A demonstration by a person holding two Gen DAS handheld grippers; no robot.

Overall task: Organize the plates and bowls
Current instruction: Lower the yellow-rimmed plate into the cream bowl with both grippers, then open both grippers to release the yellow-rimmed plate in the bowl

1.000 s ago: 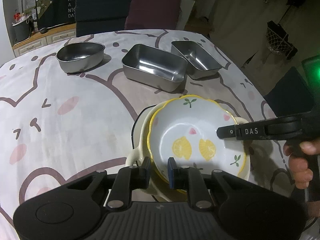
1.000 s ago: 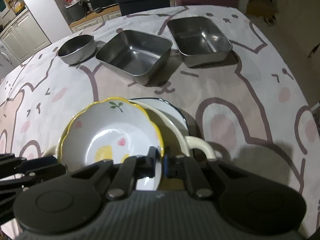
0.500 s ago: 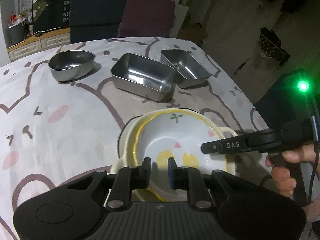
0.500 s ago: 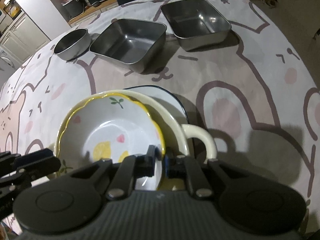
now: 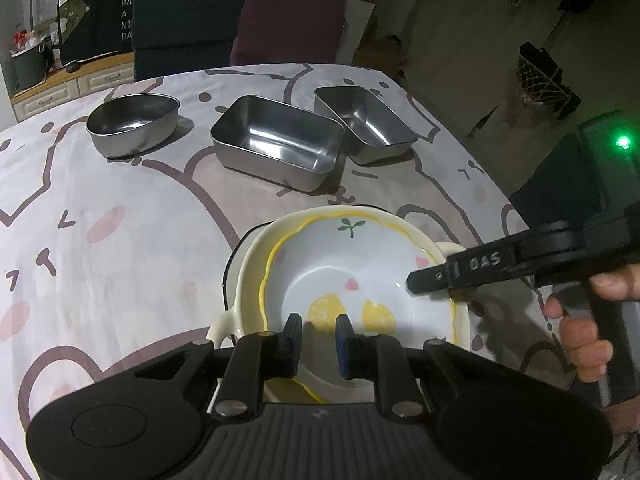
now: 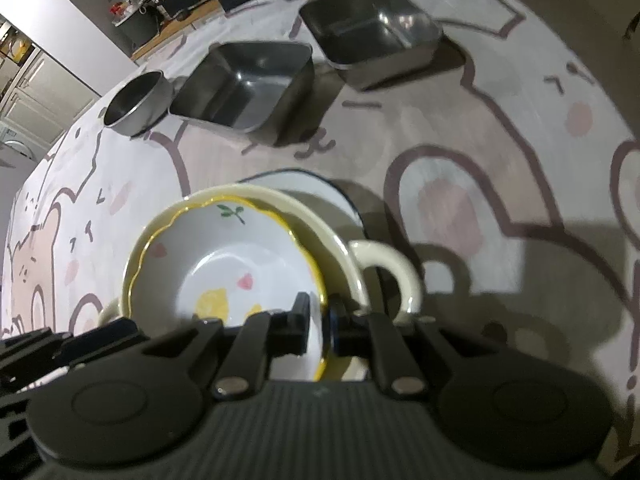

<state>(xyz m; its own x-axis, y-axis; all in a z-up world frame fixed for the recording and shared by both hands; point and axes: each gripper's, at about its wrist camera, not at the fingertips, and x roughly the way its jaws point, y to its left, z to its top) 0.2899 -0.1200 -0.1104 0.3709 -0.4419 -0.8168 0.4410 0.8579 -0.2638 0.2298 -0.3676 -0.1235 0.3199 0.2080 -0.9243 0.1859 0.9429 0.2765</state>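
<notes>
One round table (image 5: 120, 208), covered in a pale cloth printed with pink-cheeked bear outlines, carries everything. Behind its far edge stand two chair backs, one dark blue (image 5: 188, 24) and one maroon (image 5: 288, 20). Three steel containers sit in a row along the far side: one large rectangular steel tray (image 5: 276, 148) in the middle, one smaller rectangular steel tray (image 5: 364, 124) just right of it, and one oval steel bowl (image 5: 134, 124) well apart to the left. At the near side is one stack of three: a dark-rimmed white plate (image 6: 320, 188) at the bottom, a cream two-handled ceramic bowl (image 6: 340, 248) on it, and a white lemon-patterned bowl with a wavy yellow rim (image 5: 360, 276) nested inside. The right gripper (image 6: 320, 322) is clenched on that lemon bowl's right rim. The left gripper (image 5: 318, 342) has its jaws parted, over the bowl's near rim without pinching it.
</notes>
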